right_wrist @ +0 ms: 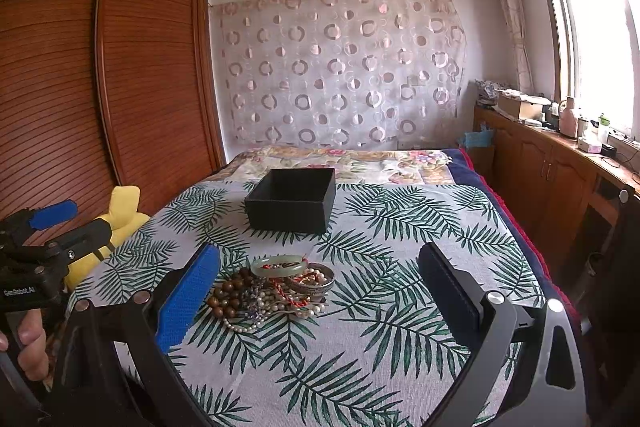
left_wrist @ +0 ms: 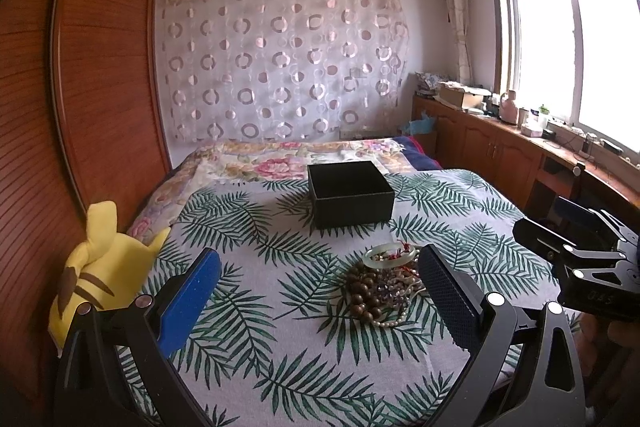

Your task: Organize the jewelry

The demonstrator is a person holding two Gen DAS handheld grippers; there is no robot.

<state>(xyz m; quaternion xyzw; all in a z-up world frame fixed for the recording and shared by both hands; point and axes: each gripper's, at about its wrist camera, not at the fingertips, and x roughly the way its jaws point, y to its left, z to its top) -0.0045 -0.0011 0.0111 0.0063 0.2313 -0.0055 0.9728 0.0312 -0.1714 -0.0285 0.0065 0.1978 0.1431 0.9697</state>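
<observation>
Two pairs of tongs, the left tongs (left_wrist: 320,291) and the right tongs (right_wrist: 320,291), hang wide open and hold nothing above the near end of the leaf-print bed cover (right_wrist: 400,355), where the tangled heap of bead bracelets, pearl strands and a pale green jade bangle (right_wrist: 276,287) lies short of the open black square box (right_wrist: 294,199) toward the bed's middle. Since the strands seem knotted together, pinching one piece could drag others along or spill them off the near edge, and the smooth bangle might slip from the pads. Only the right wrist view shows the silver bangle (right_wrist: 314,283) at the heap's right side and the person's hand (right_wrist: 28,339) on the left handle; the left wrist view hides that side behind its own finger.
</observation>
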